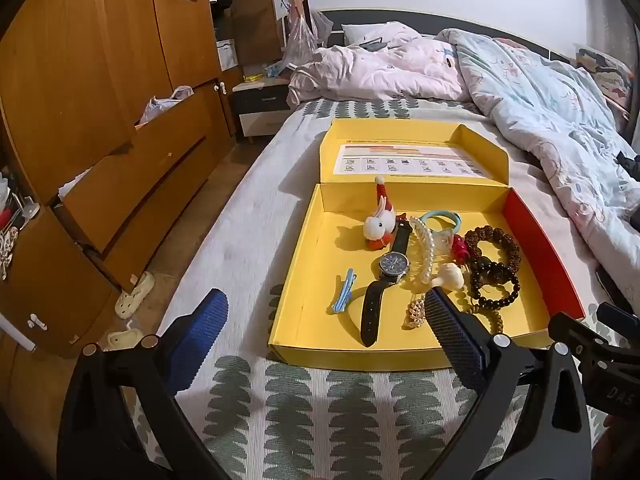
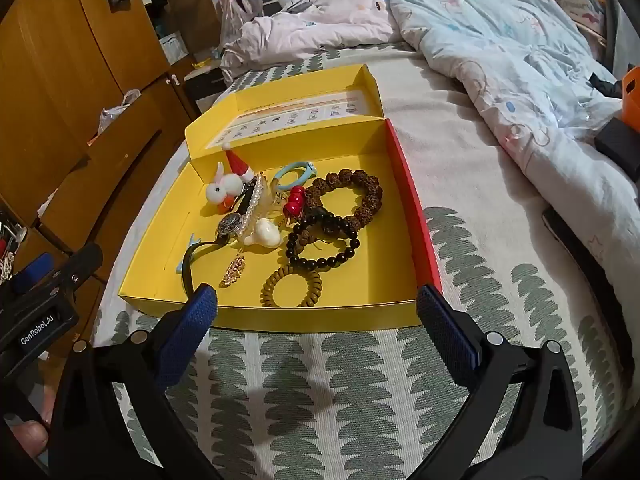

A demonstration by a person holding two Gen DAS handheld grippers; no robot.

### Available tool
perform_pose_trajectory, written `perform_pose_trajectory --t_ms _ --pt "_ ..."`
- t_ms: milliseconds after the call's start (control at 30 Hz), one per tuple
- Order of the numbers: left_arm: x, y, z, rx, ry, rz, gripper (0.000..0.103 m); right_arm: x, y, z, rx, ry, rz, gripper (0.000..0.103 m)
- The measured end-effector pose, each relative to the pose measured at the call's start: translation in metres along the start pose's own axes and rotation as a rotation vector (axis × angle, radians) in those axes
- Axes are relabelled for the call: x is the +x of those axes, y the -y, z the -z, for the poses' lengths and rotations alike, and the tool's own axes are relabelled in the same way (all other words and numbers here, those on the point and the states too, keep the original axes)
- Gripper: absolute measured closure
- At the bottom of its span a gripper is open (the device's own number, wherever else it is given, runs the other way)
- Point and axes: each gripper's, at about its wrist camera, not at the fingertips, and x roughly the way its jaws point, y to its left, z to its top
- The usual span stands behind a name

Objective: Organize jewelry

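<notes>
An open yellow box (image 1: 320, 280) (image 2: 168, 240) lies on the bed and holds the jewelry: a wristwatch (image 1: 394, 266) (image 2: 232, 222), a pearl hair claw (image 1: 424, 252) (image 2: 254, 200), a plush rabbit clip (image 1: 380, 222) (image 2: 224, 190), a blue hair clip (image 1: 344, 292), a gold brooch (image 1: 416, 312) (image 2: 234, 272), bead bracelets (image 1: 494, 276) (image 2: 324, 248) and a coil hair tie (image 2: 292, 288). My left gripper (image 1: 324, 316) is open and empty just in front of the box. My right gripper (image 2: 316, 312) is open and empty at the box's near wall.
The box lid (image 1: 416, 156) lies open behind it. A rumpled duvet (image 1: 540, 100) (image 2: 500, 40) covers the bed's far right. A wooden wardrobe with open drawers (image 1: 100, 120) stands left, with slippers (image 1: 134, 296) on the floor. The patterned sheet (image 2: 340, 392) lies under both grippers.
</notes>
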Motion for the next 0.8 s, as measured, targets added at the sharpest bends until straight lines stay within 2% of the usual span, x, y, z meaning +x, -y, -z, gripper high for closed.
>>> perform_pose_trajectory --t_ms 800 --pt "0.0044 -0.0019 0.0048 0.006 0.002 0.003 0.006 -0.0014 -0.0013 -0.0007 -0.002 0.008 -0.001 0.003"
